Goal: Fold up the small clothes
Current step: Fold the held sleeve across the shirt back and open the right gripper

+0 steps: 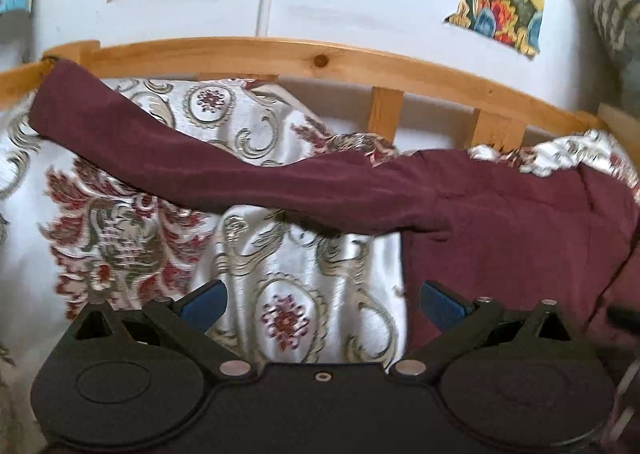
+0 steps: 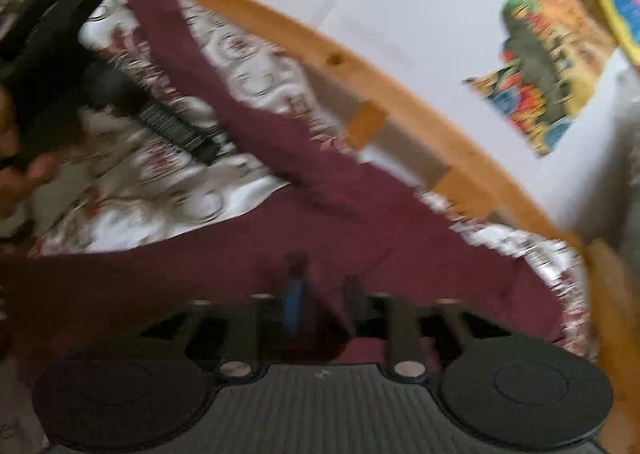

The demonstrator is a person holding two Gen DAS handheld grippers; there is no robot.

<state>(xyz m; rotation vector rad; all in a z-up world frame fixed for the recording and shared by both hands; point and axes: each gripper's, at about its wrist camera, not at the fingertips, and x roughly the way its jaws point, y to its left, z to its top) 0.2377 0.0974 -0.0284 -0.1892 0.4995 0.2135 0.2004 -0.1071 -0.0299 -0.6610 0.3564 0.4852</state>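
The bed [image 1: 24,238], covered by a white bedspread [image 1: 132,238] with red and olive scrollwork and bounded at its far side by a pine rail [image 1: 280,54], carries the task's thing: a maroon long-sleeved garment [image 1: 500,238]. Its body lies to the right of the left gripper [image 1: 322,306], and one long sleeve [image 1: 180,158] runs from that body up and leftward across the bedspread to the corner of the rail, so the long axis crosses in front of the left jaws rather than pointing along them. The left jaws stand wide apart and hold nothing; the garment's left edge lies just at the right-hand fingertip, the sleeve well ahead. The right gripper [image 2: 322,290] is the nearer one: its jaws look drawn close together on a fold of the maroon cloth, though blur softens the detail. My judgement is that the free left hand must reach forward to the sleeve. The fabric looks soft, matte and limp, lightly creased, sagging where the bedding dips
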